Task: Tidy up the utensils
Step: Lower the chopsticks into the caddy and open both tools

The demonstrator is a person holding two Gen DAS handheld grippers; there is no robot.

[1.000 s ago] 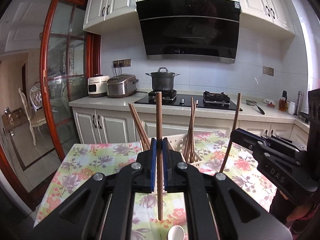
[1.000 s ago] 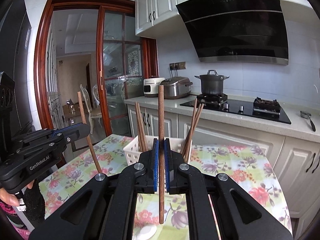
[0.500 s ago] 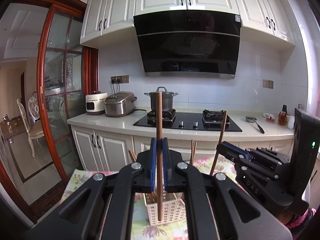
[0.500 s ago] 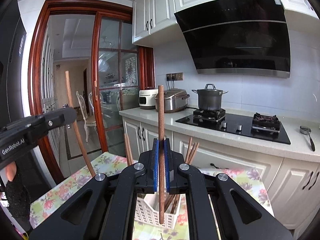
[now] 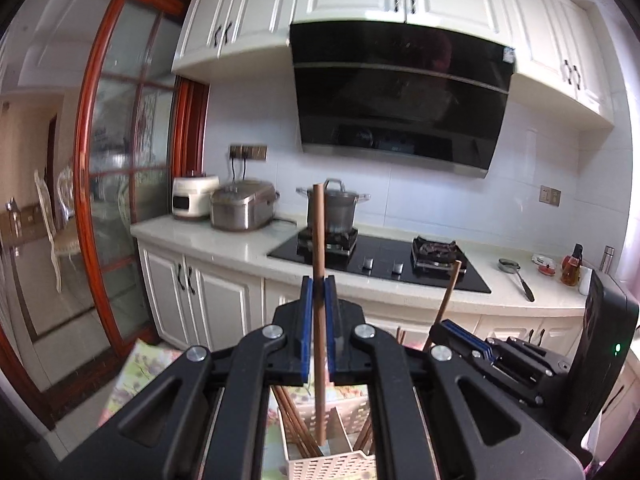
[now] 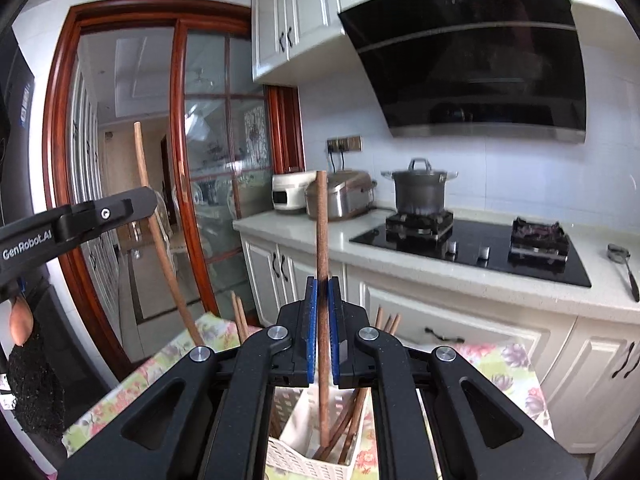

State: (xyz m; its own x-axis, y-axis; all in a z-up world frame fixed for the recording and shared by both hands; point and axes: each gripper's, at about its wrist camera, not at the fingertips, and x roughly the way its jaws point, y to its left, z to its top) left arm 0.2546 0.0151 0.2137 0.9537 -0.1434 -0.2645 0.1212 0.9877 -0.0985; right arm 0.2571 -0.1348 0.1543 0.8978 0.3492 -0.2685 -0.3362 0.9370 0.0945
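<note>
My left tongs were clamped on a brown chopstick, upright between the blue pads, its lower tip hanging over the white slotted basket below. My right tongs were clamped the same way on a second chopstick, also upright, its lower end down inside the basket.

On the side of the left tongs, seen from the right camera, I could read "GenRobot.AI" in white. No other writing was legible to me.

The basket stood on the surface under a floral cloth, near me, and already held several chopsticks leaning against its walls; the tops of others poked up on either side of the tongs. On the far counter, a lidded steel pot sat on the left burner of the black hob, with a silver rice cooker and a white appliance to its left.
</note>
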